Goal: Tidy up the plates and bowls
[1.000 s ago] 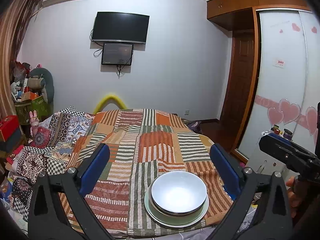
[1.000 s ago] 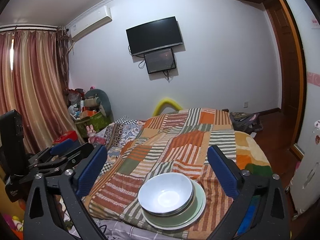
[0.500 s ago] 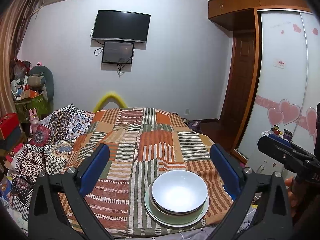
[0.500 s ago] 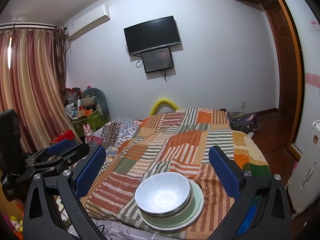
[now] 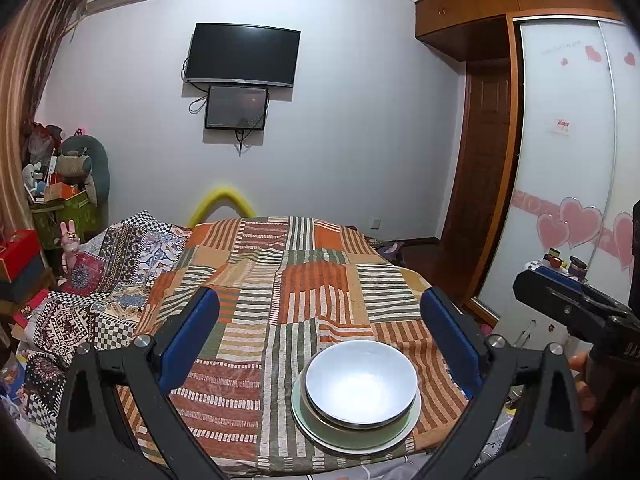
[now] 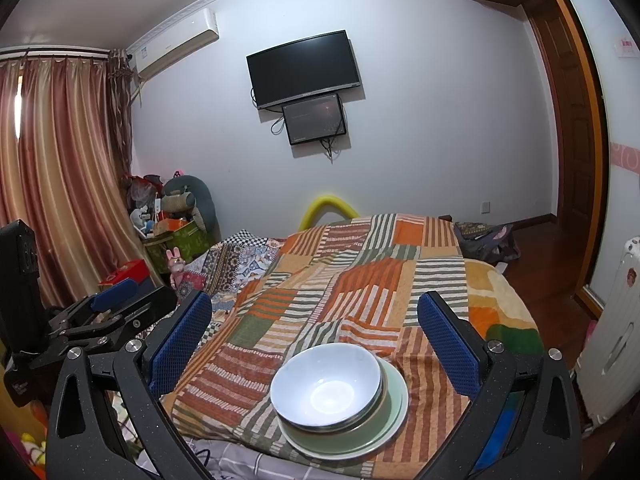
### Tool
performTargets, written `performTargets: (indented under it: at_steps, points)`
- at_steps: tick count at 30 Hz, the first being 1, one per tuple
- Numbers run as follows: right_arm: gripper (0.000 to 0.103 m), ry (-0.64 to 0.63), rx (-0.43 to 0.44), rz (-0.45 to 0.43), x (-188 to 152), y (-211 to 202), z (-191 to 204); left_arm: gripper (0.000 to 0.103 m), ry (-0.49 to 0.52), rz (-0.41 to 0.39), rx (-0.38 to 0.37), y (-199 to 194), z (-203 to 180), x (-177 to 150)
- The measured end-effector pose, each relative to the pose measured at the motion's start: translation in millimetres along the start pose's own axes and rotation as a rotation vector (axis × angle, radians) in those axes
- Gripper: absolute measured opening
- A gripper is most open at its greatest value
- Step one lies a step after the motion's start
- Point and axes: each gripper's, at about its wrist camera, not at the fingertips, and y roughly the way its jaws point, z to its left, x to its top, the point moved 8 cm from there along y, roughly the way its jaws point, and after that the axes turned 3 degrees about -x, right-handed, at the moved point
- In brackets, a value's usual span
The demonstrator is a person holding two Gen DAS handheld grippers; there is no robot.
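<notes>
- Crockery sits stacked at the near edge of the patchwork bedspread [image 5: 304,292]: a round white bowl [image 5: 360,384] with a smooth glossy inside nests in a second bowl, of which only a dark rim shows, and both rest on a flat pale-green plate [image 6: 394,408].
- The bedspread is a woven-looking cloth of striped patches in orange, green, cream and brown, lying with soft folds over the bed.
- Left gripper [image 5: 320,340]: both fingers are spread wide, well apart from the stack, holding nothing. The stack lies between them, nearer the right finger. The finger pads [image 5: 188,340] are blue and long, on black angular frames with silver bolts.
- Right gripper [image 6: 314,336]: likewise spread wide and empty, with dimpled blue pads [image 6: 180,344]. The stack lies between them, about midway.
- Beyond the far end of the bedspread a yellow foam arch [image 5: 222,204] stands against a pale wall. Above it hang a black television [image 5: 242,54] and a smaller dark screen [image 5: 236,108].
- To the left of the bedspread lie a checked and floral quilt [image 5: 116,268] and a pile of toys and boxes; striped curtains [image 6: 56,176] hang further left.
- Against one second ago, the stack is unchanged and both grippers remain wide; in the right wrist view the stack has drifted slightly leftward in frame.
</notes>
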Motion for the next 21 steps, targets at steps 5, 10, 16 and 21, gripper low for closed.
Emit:
performTargets:
  at_steps: [5,10,16,21]
  points:
    - [0.103,0.004,0.001,0.001,-0.7,-0.2,-0.1,0.103,0.005,0.002,-0.005,0.3,-1.3,0.0]
    - [0.103,0.005,-0.002,0.002,-1.8,-0.2,-1.3,0.103,0.015,-0.001,-0.011,-0.4,-3.4,0.3]
    - [0.103,0.006,-0.003,0.002,-1.6,-0.5,-1.2,0.103,0.031,0.005,-0.001,0.3,-5.2,-0.9]
    - [0.103,0.013,-0.002,0.004,0.2,-0.3,-2.7,0.103,0.033,0.003,-0.006,0.6,-6.8,-2.4]
